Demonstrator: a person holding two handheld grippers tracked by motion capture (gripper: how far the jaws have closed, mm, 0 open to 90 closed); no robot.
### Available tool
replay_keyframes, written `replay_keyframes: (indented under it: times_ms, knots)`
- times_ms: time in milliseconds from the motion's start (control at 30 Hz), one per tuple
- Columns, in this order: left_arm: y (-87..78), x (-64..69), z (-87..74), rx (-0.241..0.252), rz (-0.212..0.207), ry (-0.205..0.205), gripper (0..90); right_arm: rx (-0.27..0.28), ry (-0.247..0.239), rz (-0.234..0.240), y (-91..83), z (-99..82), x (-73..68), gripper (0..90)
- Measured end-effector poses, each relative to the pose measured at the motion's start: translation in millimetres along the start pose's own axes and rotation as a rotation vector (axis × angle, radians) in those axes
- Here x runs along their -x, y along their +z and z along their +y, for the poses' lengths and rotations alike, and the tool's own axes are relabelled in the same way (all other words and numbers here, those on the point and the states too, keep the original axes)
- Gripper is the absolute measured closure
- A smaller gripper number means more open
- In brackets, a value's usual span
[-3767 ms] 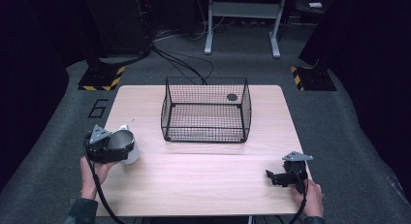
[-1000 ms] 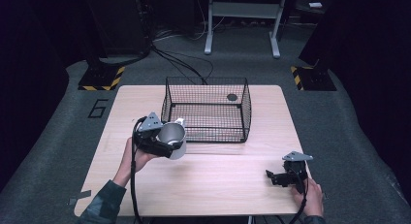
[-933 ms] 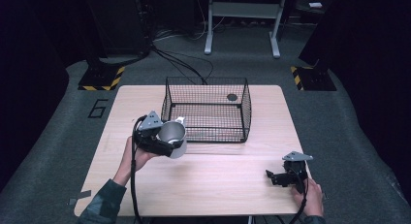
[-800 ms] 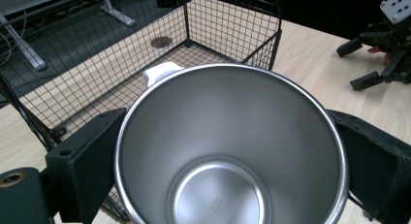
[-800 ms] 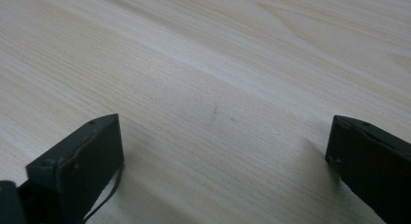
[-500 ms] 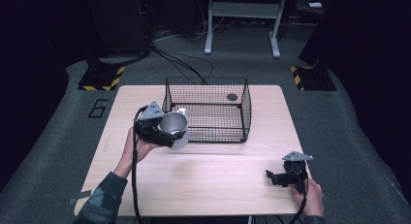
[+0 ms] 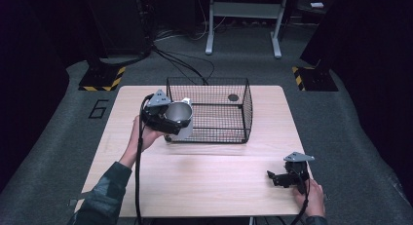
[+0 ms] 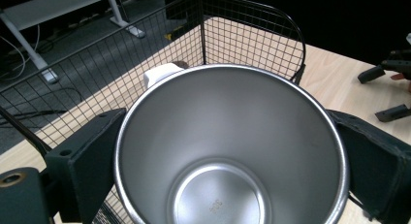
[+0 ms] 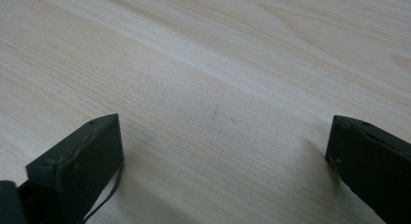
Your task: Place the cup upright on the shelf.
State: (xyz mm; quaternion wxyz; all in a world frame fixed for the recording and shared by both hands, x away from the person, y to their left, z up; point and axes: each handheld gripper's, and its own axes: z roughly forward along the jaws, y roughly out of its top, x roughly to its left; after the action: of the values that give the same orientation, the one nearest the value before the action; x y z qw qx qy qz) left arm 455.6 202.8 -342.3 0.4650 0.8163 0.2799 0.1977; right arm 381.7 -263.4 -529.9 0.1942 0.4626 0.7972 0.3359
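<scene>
Holding a steel cup [image 7: 178, 113] at the left end of the wire basket [image 7: 229, 130], the left gripper [image 7: 163, 117] sits about level with the basket's rim in the high view, mouth of the cup turned toward the camera. The right gripper [image 7: 281, 178] rests low near the table's [image 7: 204, 186] front right corner, well apart from the basket. A small dark disc [image 7: 233, 97] lies on the basket floor near the back.

In the left gripper view the jaws are clamped on the cup [image 8: 228, 146] from both sides, its empty inside and rim plain to see, the basket [image 8: 232, 35] just beyond and a white piece [image 8: 160, 73] of something peeking past the rim.

In the right gripper view the jaws stand wide apart over bare wood [image 9: 218, 78], grasping nothing.

The step looks like putting the cup into the basket. To do it well, I would lift the cup's base clear above the wire edge, carry it inward, then lower it away from the disc before letting go.
</scene>
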Motion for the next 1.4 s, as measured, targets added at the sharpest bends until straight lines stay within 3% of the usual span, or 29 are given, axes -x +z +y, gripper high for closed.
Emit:
replay_keyframes:
  times_ms: [400,967,1267,1400]
  knots:
    - [13.8,-8.4,12.3,-0.009,0.015,0.014,6.2,-0.001,0.000,0.001,0.0,0.0,0.0,0.0]
    - [40.0,-20.5,26.6,-0.031,0.033,-0.002,6.2,-0.001,0.000,0.001,0.0,0.1,0.0,0.0]
    - [62.3,-24.2,36.0,-0.040,0.032,-0.011,6.2,-0.001,0.000,0.002,0.0,0.1,0.0,0.0]
    - [72.8,-23.6,40.2,-0.045,0.028,0.013,6.2,-0.002,-0.001,0.002,0.0,0.1,0.0,0.0]
